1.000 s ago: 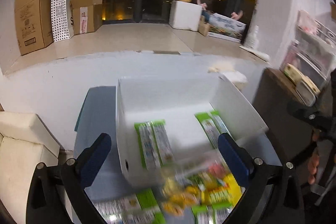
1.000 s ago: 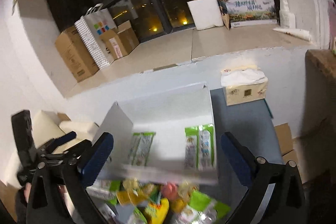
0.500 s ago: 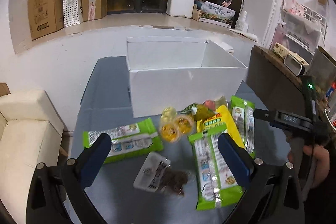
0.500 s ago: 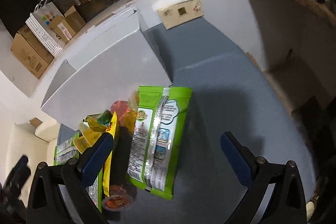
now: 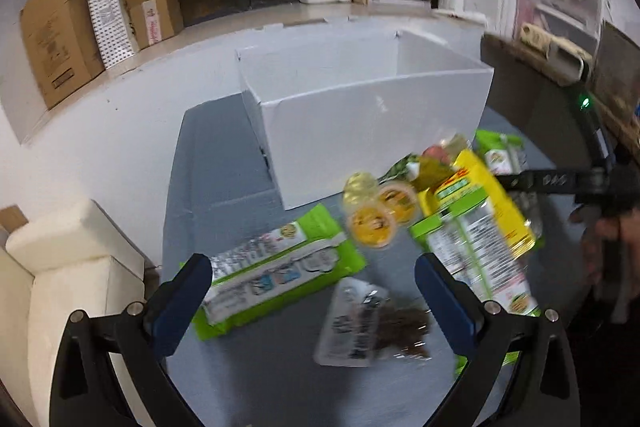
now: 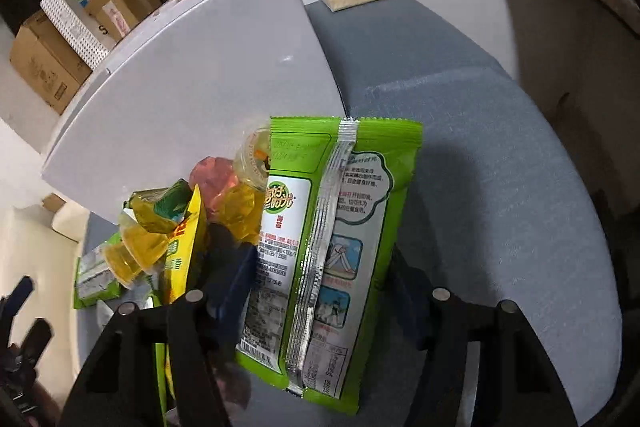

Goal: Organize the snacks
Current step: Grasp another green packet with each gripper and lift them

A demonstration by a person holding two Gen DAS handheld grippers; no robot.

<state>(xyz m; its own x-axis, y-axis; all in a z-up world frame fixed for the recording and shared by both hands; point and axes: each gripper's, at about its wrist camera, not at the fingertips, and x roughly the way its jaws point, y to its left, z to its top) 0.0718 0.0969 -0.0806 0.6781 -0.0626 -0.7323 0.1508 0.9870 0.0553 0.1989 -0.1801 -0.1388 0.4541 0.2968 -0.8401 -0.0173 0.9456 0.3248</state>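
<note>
closing my right claw (image 6: 320, 303) around a green snack packet (image 6: 332, 235) lying on the grey table (image 6: 500, 167) beside the white box (image 6: 192, 75); pads not yet pressing. left claw (image 5: 312, 291) spread, empty, over another green packet (image 5: 276, 267).

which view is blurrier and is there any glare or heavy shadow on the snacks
Left wrist view: the blurrier one, with the jelly cups and yellow packet smeared by motion; dim indoor light, edges bent by the fisheye. Right wrist view: sharper, the print on the green packet readable, glare along its silver seam, a dark shadow on the grey table beside it, and the right gripper closing around the packet.
</note>
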